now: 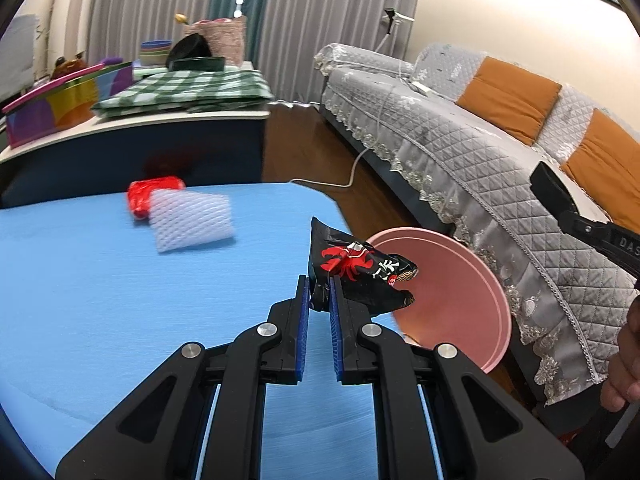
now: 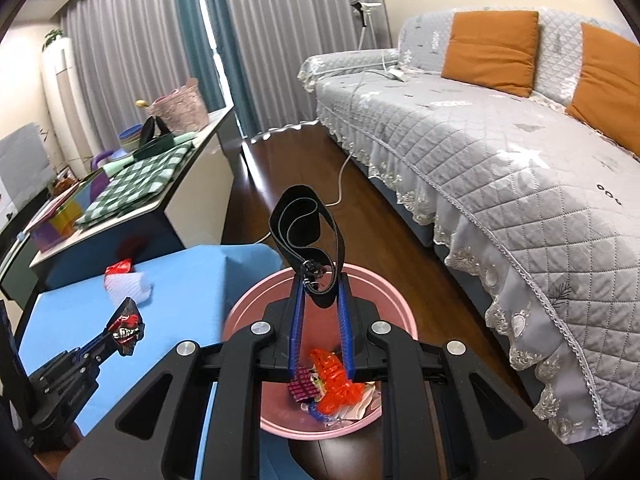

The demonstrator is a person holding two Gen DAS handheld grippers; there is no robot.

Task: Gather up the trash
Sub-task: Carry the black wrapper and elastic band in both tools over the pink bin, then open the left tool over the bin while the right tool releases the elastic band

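My left gripper is shut on a black snack wrapper with a red crab print and holds it above the blue table's right edge, next to the pink bin. In the right wrist view the same wrapper hangs from the left gripper. My right gripper is shut on a black zippered strap and holds it over the pink bin, which contains orange netting and other wrappers. A red wrapper and a white foam net sleeve lie on the blue table.
A grey quilted sofa with orange cushions stands to the right. A side cabinet behind the table carries a green checked cloth, bowls and a basket. A white cable lies on the wooden floor.
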